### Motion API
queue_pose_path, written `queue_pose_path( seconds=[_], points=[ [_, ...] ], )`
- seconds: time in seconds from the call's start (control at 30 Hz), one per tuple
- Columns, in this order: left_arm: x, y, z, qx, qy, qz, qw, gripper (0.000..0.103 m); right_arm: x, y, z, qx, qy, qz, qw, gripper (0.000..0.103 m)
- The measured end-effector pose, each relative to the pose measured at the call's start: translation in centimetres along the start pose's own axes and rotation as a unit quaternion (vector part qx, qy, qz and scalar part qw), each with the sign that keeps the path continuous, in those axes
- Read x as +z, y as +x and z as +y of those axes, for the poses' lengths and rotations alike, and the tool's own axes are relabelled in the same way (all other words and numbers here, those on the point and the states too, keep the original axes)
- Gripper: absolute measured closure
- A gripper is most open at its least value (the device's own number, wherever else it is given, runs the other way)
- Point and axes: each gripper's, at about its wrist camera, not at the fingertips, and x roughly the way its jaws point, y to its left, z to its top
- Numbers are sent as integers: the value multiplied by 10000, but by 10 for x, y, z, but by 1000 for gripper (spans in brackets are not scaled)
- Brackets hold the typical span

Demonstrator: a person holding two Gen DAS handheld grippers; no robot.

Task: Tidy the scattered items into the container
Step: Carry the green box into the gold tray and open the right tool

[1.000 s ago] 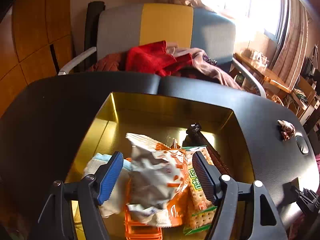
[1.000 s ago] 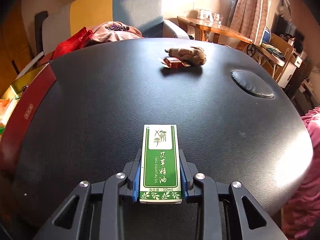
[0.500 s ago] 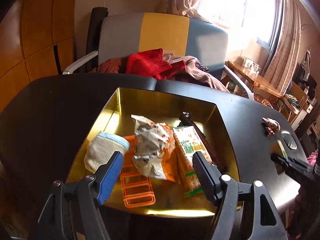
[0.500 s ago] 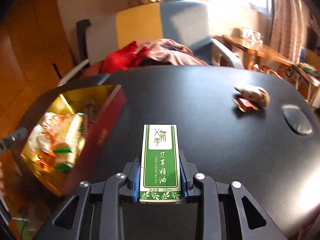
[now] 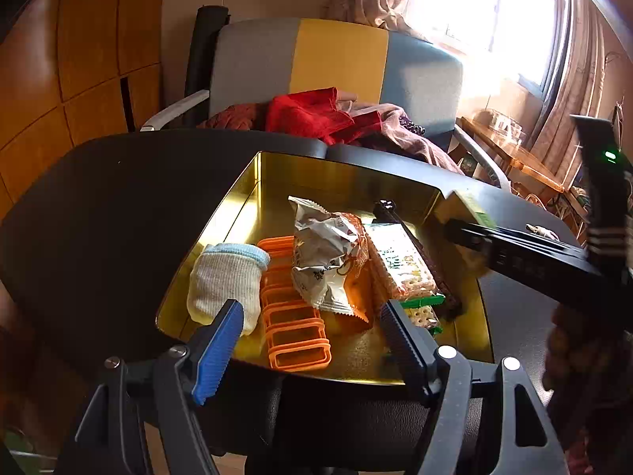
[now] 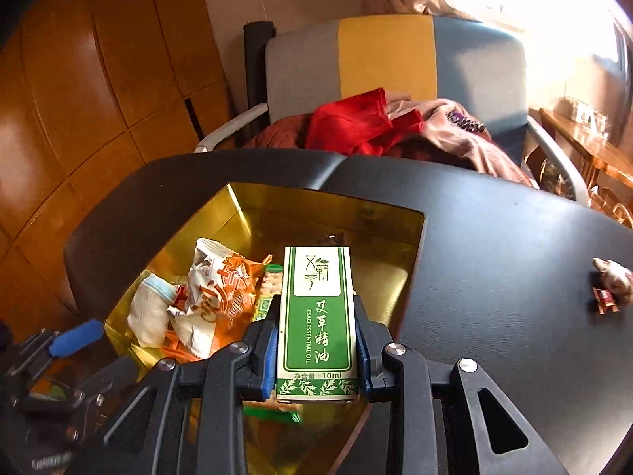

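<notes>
My right gripper (image 6: 316,348) is shut on a green and white essential oil box (image 6: 316,316), held over the near right part of the gold-lined container (image 6: 379,245). In the left wrist view the same gripper (image 5: 467,217) reaches in from the right over the container's right wall (image 5: 435,206), the box (image 5: 472,208) at its tip. Inside the container lie a white sock (image 5: 225,277), an orange plastic rack (image 5: 292,328), a crumpled snack bag (image 5: 328,253) and a cracker pack (image 5: 403,269). My left gripper (image 5: 312,336) hangs open at the container's near edge, holding nothing.
The container sits on a black round table (image 5: 118,206). A brown lump with a small red packet (image 6: 609,289) lies at the table's right. Behind the table stands a grey and yellow armchair (image 5: 336,67) piled with red and brown clothes. Wooden panelling is on the left.
My right gripper swung left and rose with the box, from over the bare table to above the container. My left gripper drew back from inside the container to its near edge.
</notes>
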Motion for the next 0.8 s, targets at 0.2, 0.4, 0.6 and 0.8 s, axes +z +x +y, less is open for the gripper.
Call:
queue_pose_path(
  seconds=[0.2, 0.4, 0.6, 0.8],
  points=[
    [-2, 1, 7, -3, -122, 33, 9999, 30, 11, 35, 14, 134, 115, 353, 9992, 72],
    [-3, 4, 10, -2, -189, 67, 9998, 30, 13, 50, 24, 127, -15, 547, 9984, 72],
    [-4, 3, 12, 38, -200, 96, 9997, 30, 9, 52, 25, 92, -60, 596, 9982, 68],
    [-5, 0, 11, 95, -181, 101, 9997, 30, 9, 44, 27, 102, -106, 512, 9986, 67]
  ],
)
